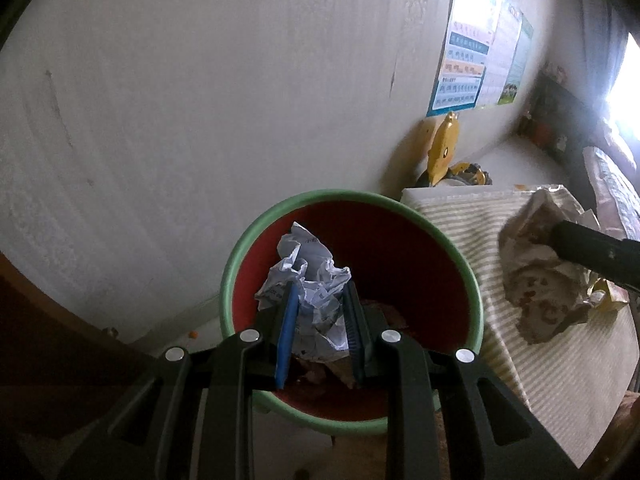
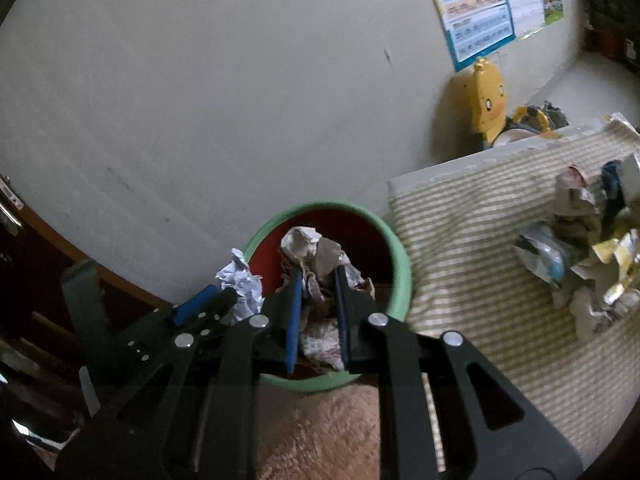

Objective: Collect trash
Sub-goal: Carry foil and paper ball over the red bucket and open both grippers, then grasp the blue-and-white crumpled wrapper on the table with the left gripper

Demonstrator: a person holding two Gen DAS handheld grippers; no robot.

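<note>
- The green-rimmed bin (image 1: 352,200), red inside and round, is the landmark; both grippers hang over its mouth.
- The left gripper (image 1: 320,320) has its blue-padded fingers closed on a crumpled white paper ball (image 1: 310,276), printed with small text, held above the bin's opening.
- The right gripper (image 2: 318,312) pinches a brownish crumpled wad (image 2: 316,256), creased and patterned in pink lower down, also held over the bin, nearer its right wall than the white ball.
- Neither piece has dropped yet; from the right wrist view the white ball sits at the bin's left rim, the brown wad more central.
- At the bottom of the bin some dull brownish scraps show dimly, so I judge part of the collecting is already done.
- Just right of the bin lies a striped cloth surface (image 2: 472,248), ribbed green and cream, soft-looking.
- On it, well right of the bin, a pile of loose trash (image 2: 588,264) is left: crinkled wrappers, shiny yellow foil, torn paper.
- My reading: two pieces are about to be released, and the pile remains to fetch.
- Behind the bin a plain pale wall (image 1: 200,100) rises.
</note>
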